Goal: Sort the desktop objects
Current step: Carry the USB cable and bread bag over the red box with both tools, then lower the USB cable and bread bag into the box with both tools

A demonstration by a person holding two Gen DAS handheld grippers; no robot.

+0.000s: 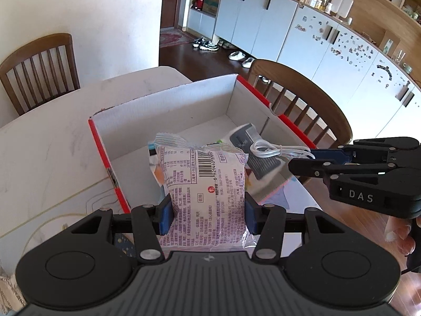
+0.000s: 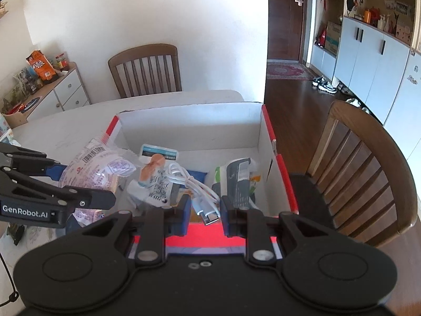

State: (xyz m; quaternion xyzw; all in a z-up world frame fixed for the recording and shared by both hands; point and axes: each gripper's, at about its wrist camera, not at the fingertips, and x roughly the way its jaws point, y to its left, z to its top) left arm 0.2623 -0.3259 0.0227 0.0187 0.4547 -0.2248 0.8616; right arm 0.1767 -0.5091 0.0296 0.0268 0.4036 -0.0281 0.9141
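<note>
The left gripper is clamped on a printed snack packet, held upright over the near edge of the red-edged cardboard box. At three o'clock, the right gripper pinches a coiled white USB cable above the box. Pouches lie inside; beyond, at twelve o'clock, a wooden chair stands
</note>
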